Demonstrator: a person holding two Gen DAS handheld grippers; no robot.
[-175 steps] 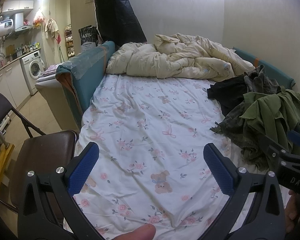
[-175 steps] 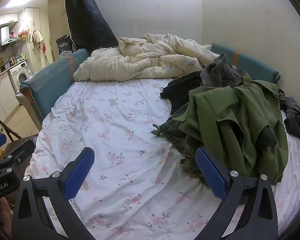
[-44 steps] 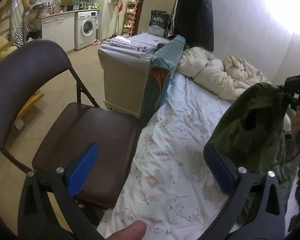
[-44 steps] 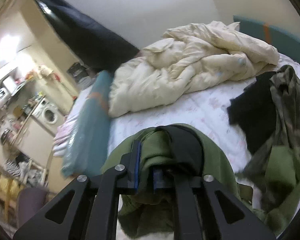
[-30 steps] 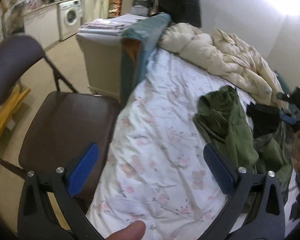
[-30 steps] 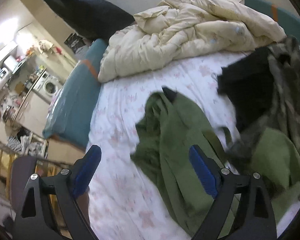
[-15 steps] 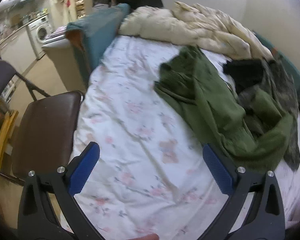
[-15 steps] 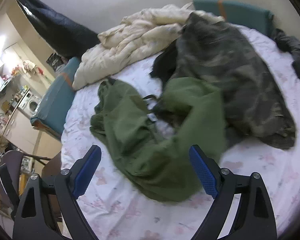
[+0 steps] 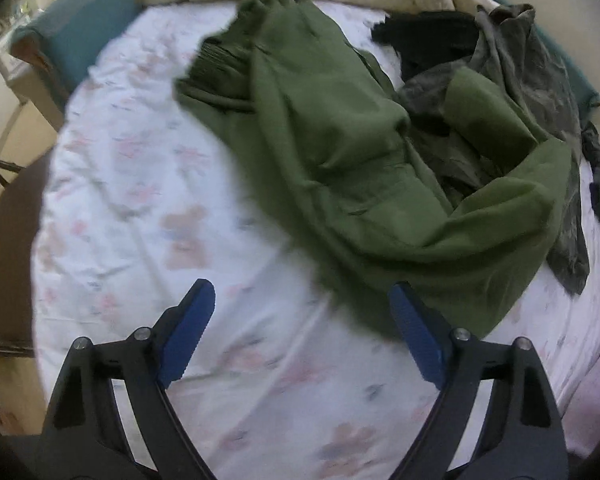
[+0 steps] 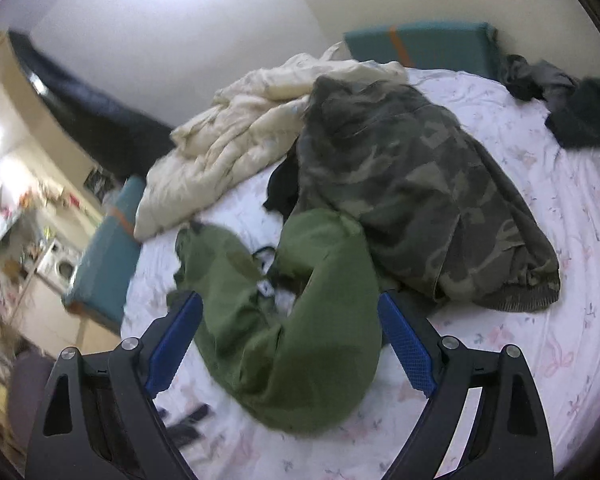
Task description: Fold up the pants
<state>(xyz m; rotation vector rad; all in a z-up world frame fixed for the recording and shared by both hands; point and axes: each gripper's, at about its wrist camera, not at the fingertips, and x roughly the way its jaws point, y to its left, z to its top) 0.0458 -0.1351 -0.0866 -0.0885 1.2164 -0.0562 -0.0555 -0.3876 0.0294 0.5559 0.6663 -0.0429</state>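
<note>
The pants now lie crumpled on the bed, dropped from your right fingers; both pairs are spread and empty, the left just narrowing. One leg touches the camouflage garment; grab carelessly and you'll snag it.

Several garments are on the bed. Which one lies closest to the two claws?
The plain olive-green cloth pants, bent in a curve on the floral sheet. The camouflage garment and black garment lie farther back.
</note>
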